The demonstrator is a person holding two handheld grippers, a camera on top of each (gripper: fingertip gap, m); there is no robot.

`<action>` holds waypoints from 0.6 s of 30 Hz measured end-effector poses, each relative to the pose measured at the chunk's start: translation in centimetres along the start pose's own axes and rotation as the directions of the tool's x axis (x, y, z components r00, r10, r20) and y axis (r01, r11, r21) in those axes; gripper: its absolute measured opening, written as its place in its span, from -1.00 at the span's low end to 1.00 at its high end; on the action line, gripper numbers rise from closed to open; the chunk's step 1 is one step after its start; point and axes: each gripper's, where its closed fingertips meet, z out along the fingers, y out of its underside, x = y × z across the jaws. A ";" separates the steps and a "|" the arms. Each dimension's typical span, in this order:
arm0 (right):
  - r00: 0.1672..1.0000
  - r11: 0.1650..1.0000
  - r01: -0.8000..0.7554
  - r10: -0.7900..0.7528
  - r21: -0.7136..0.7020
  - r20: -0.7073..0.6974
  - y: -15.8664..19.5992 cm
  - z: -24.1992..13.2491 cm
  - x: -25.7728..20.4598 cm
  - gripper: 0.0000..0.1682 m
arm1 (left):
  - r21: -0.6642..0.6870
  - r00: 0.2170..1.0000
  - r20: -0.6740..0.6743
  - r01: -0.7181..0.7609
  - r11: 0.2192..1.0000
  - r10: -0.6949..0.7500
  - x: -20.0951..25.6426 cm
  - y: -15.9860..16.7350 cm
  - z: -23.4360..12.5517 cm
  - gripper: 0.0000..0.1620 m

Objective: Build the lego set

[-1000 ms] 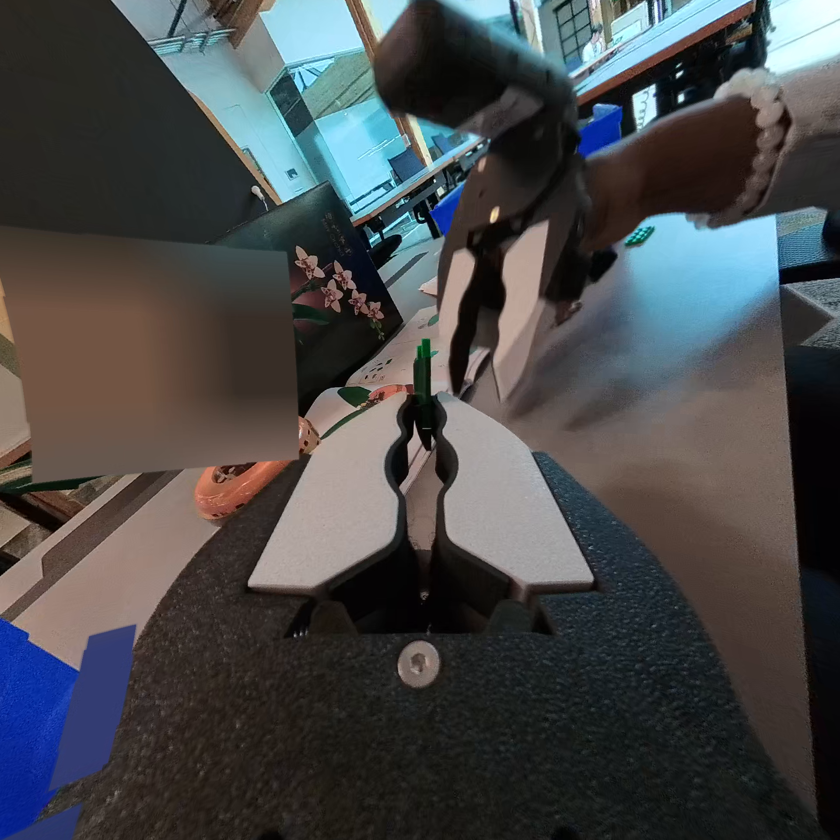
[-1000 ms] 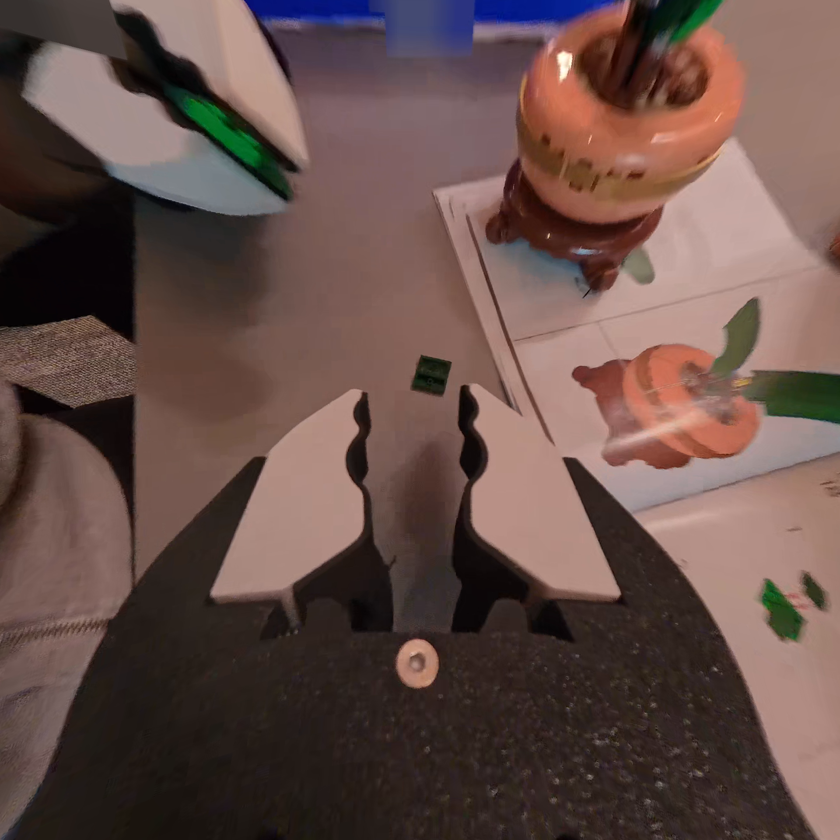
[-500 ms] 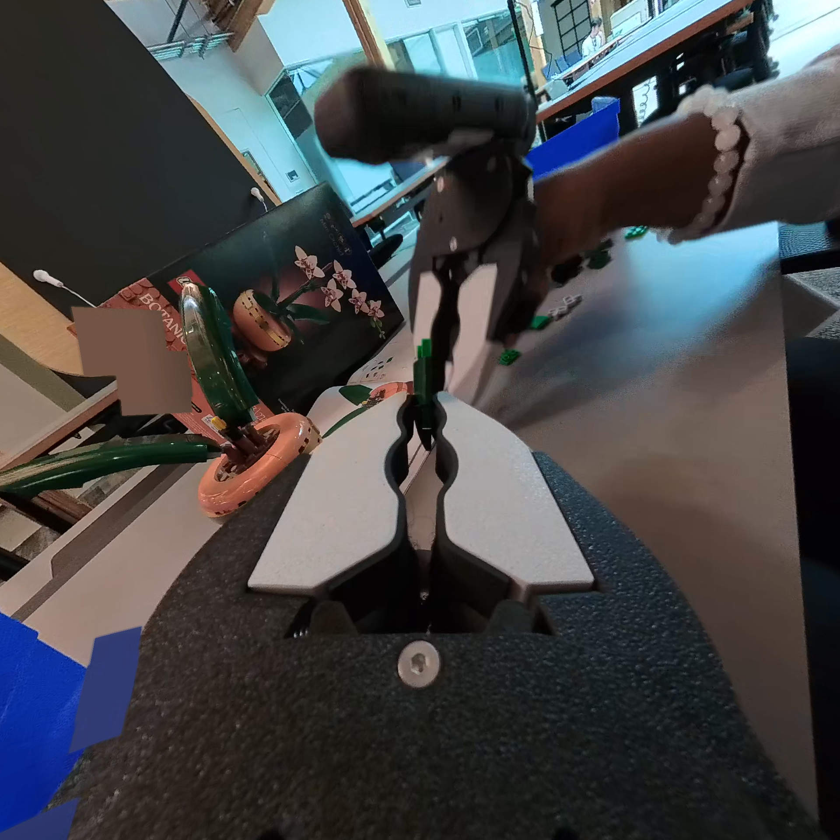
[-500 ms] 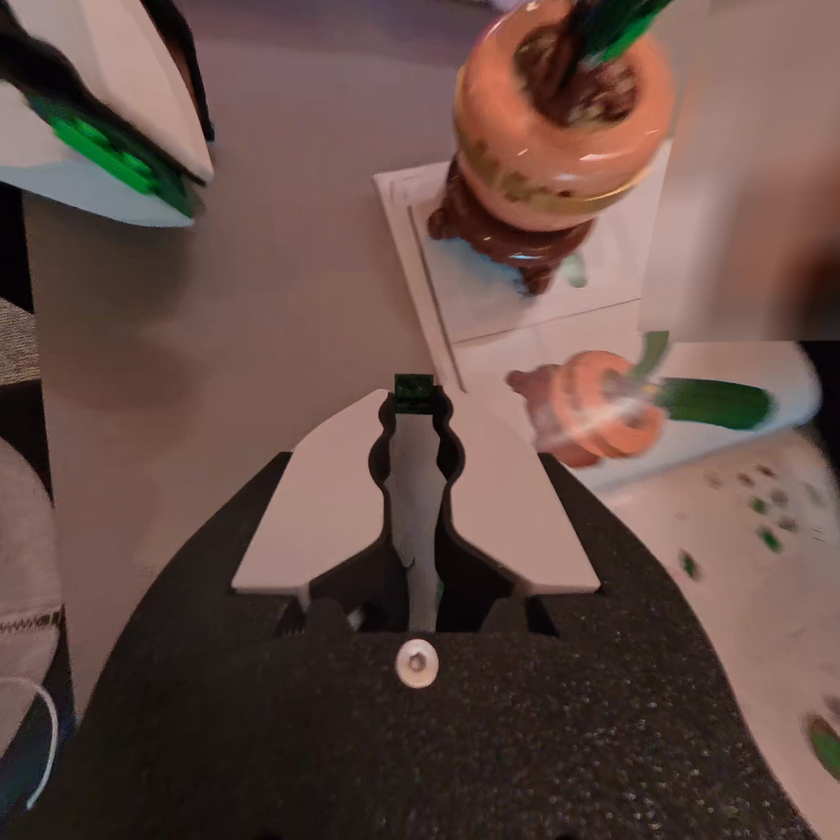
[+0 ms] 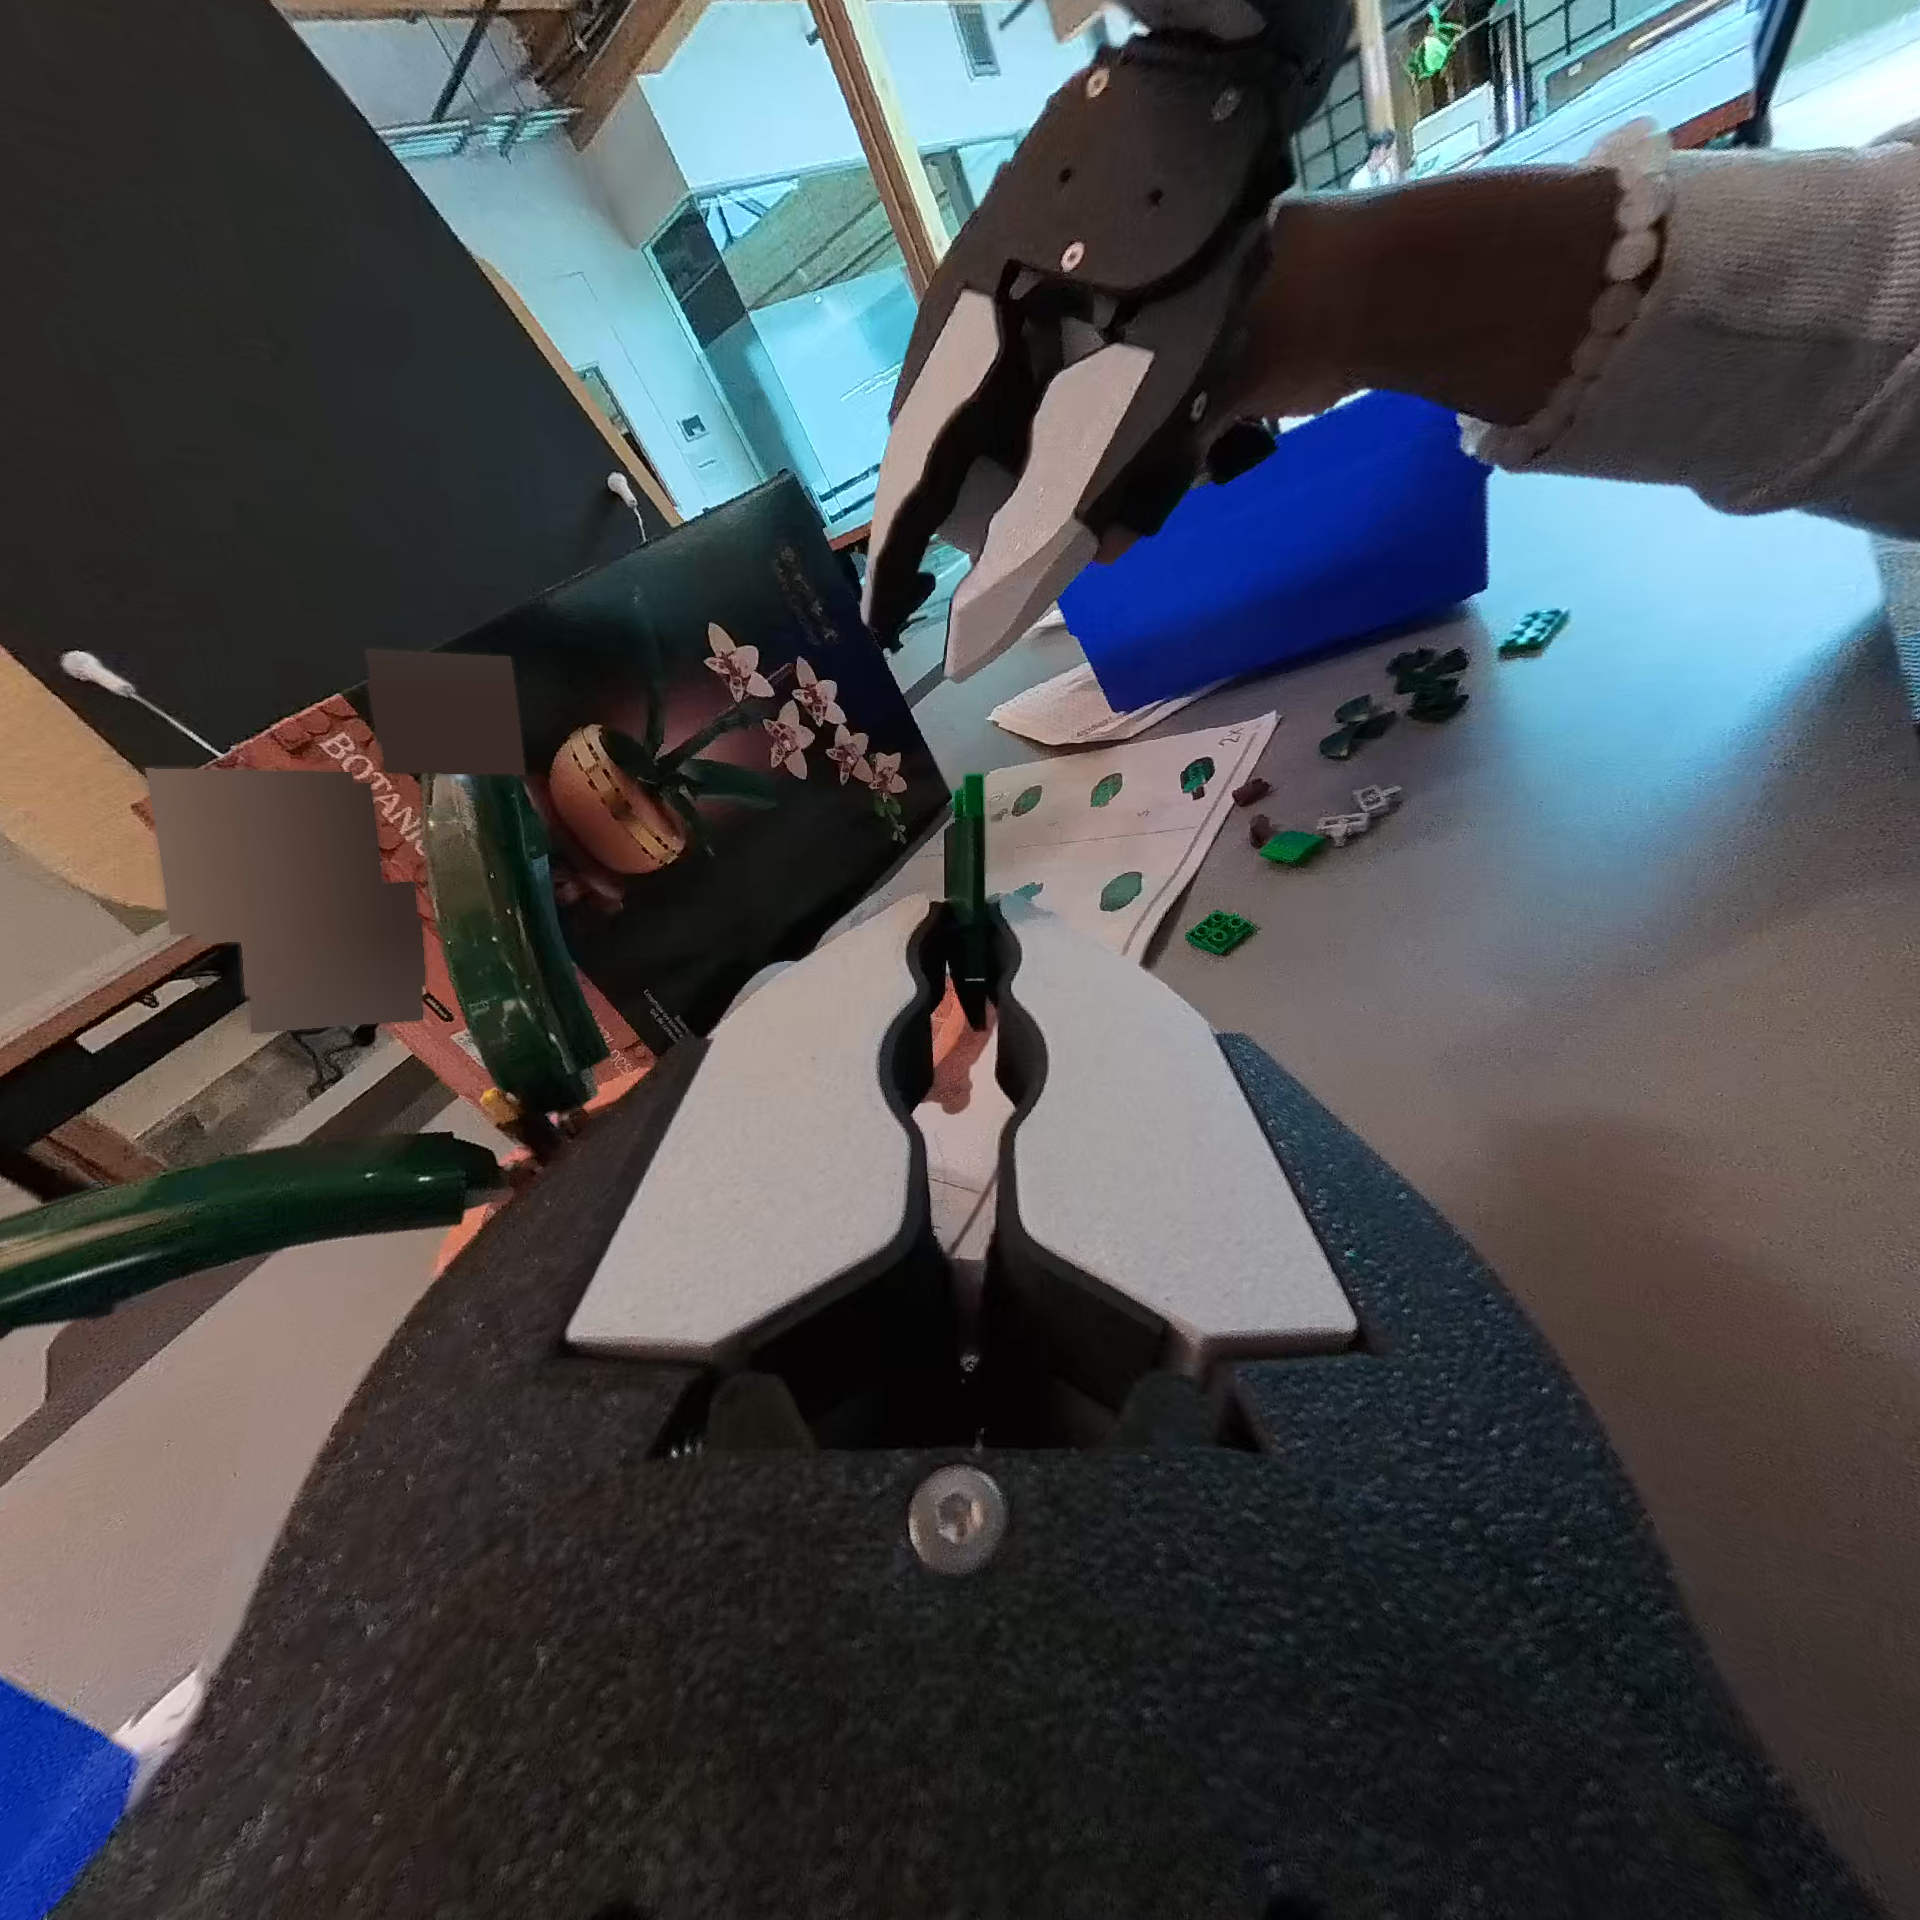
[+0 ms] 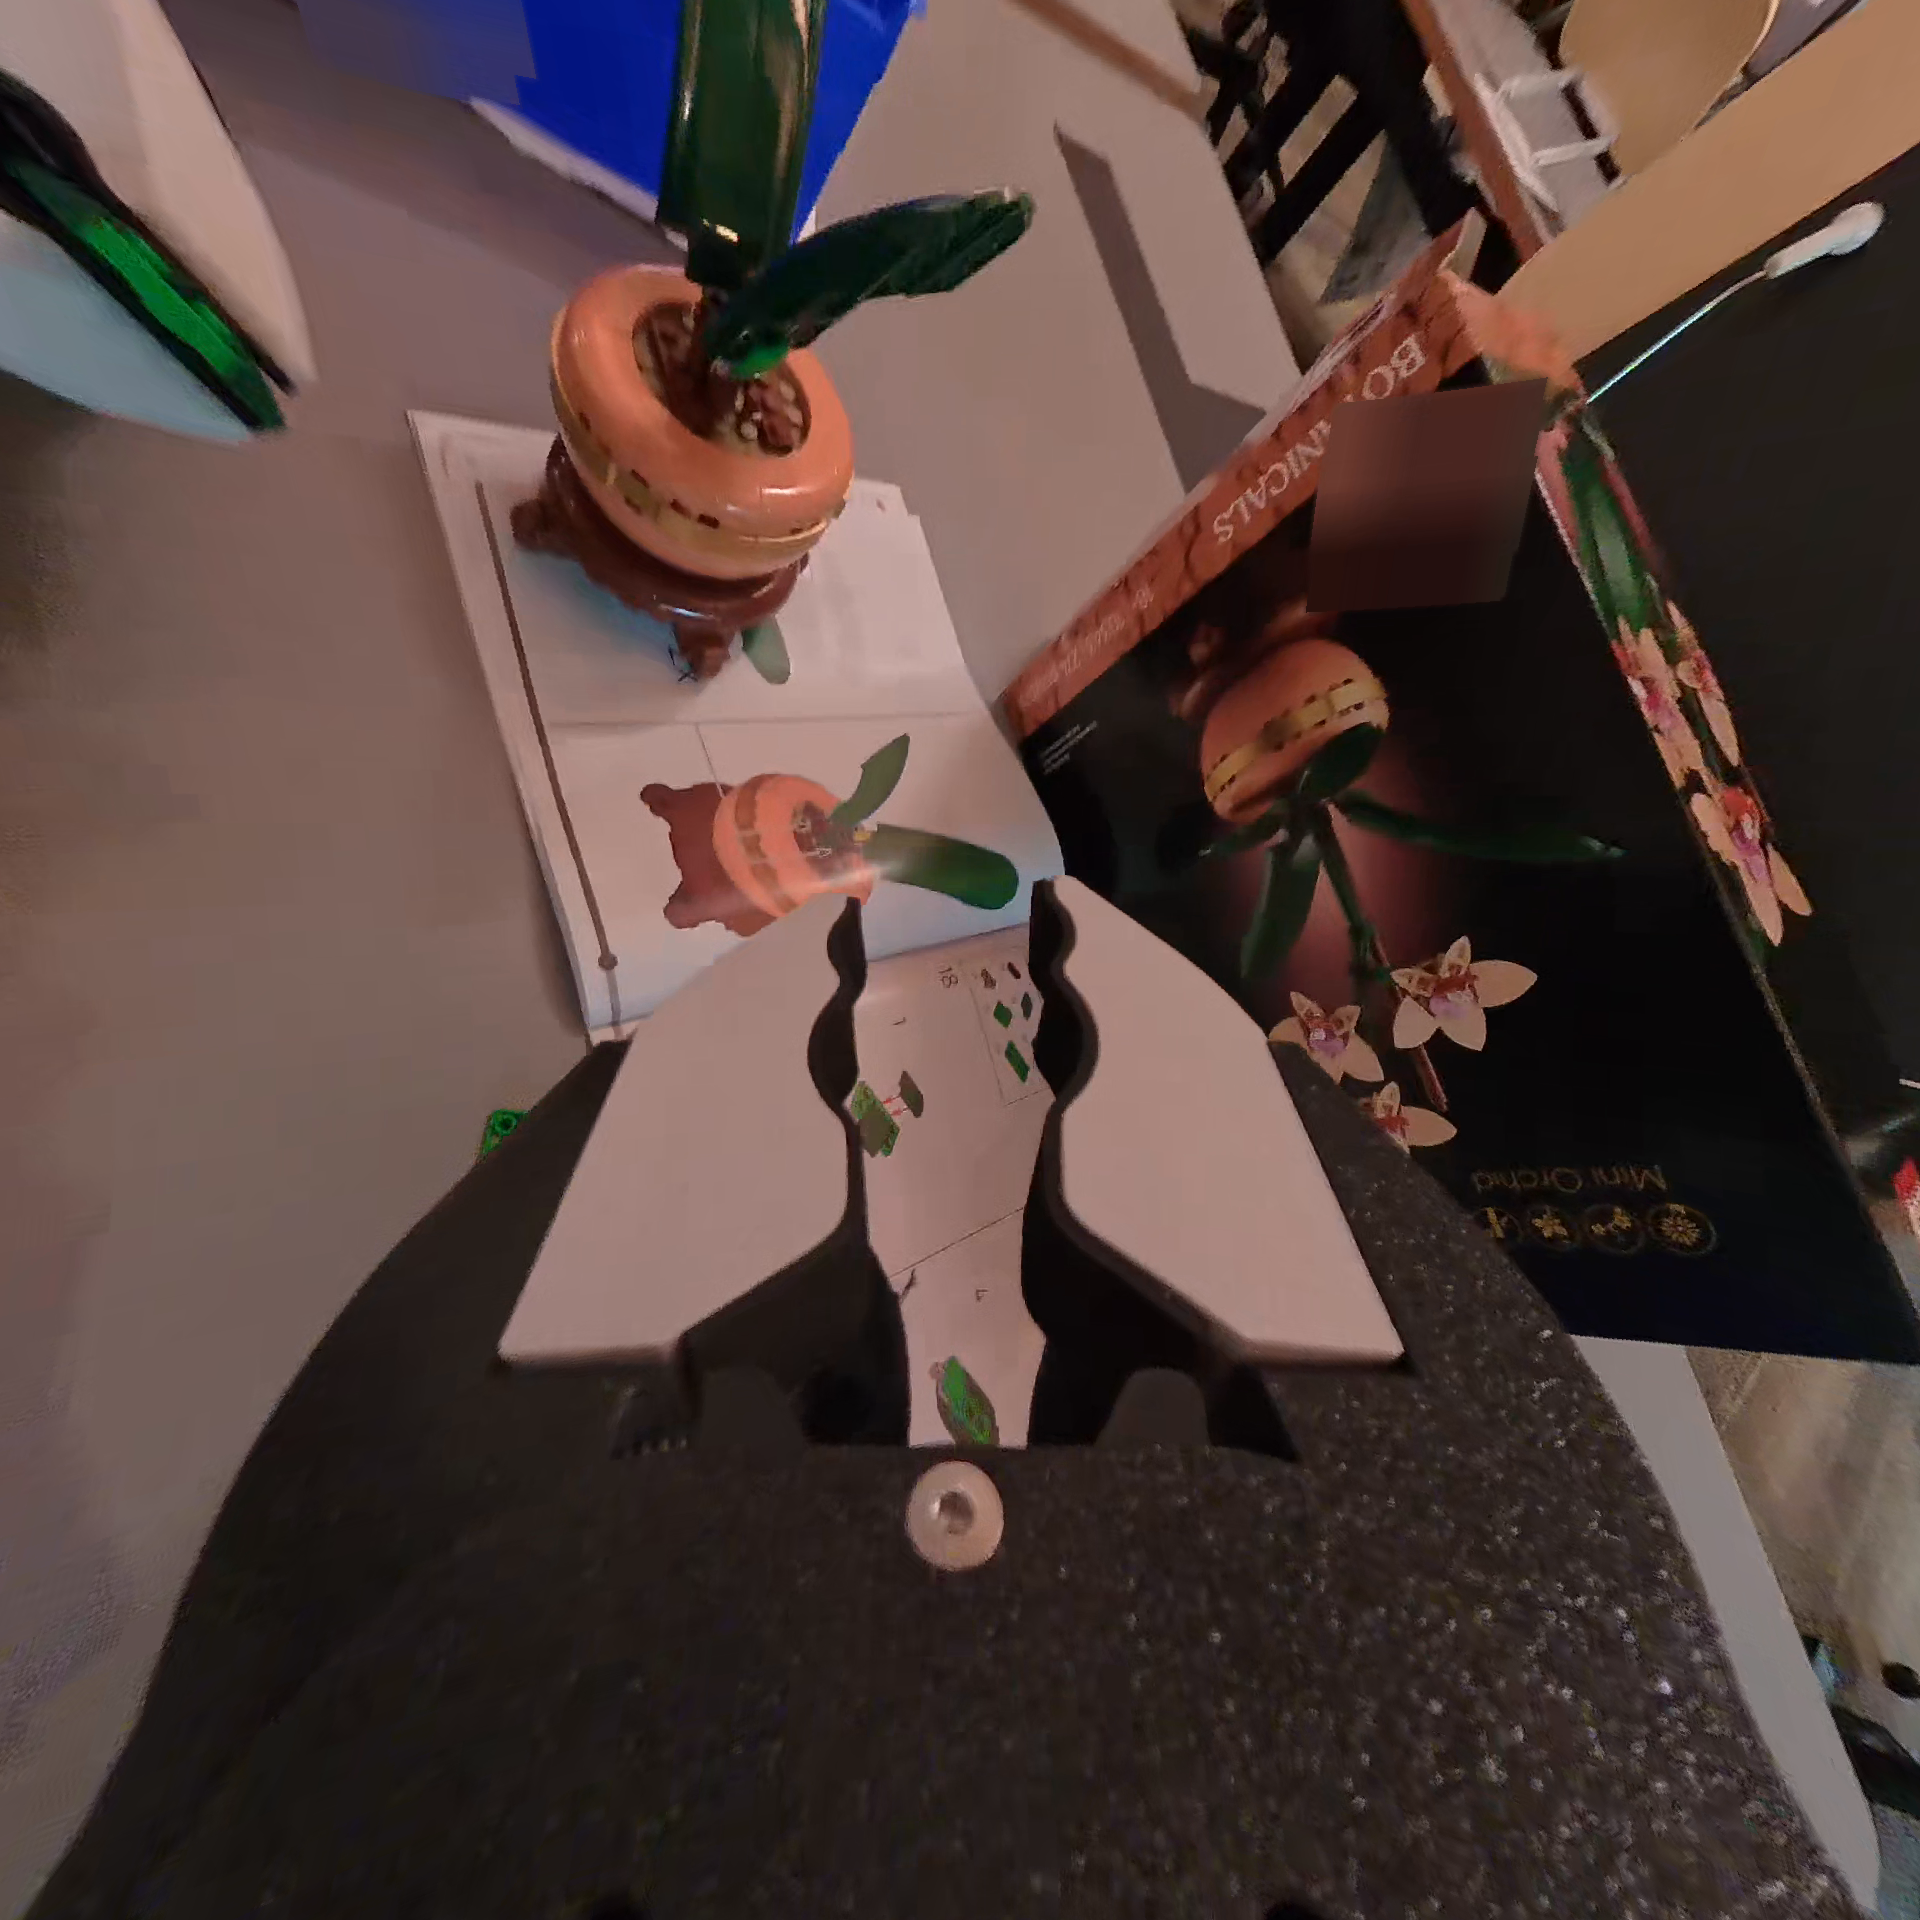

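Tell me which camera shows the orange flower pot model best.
The right wrist view: the orange flower pot shows whole from above, on its brown base, standing on the open instruction booklet, leaves rising from it. The left wrist view shows only its dark green leaves; the left tool hides the pot.

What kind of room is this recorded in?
Probably an open office or lab: long desks beyond glass partitions, dark chairs, and a grey worktable.

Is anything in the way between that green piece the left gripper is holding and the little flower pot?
Nothing solid shows between them. The left gripper is shut on the green piece. The pot stands on the open booklet, with its two dark green leaves rising over its mouth. The right gripper is open, up off the table.
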 end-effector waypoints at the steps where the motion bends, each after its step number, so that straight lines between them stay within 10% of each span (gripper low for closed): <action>1: 1.000 1.000 -0.005 0.005 0.012 -0.007 0.1 -0.1 0.2 -0.65 | -0.004 1.000 -0.001 0.003 1.000 -0.003 -0.1 0.2 0.4 -0.93; 18: 0.827 0.984 0.011 0.091 -0.177 0.555 7.9 5.5 -5.8 -0.67 | -0.007 0.998 -0.062 0.006 1.000 -0.006 0.7 1.3 1.3 -0.93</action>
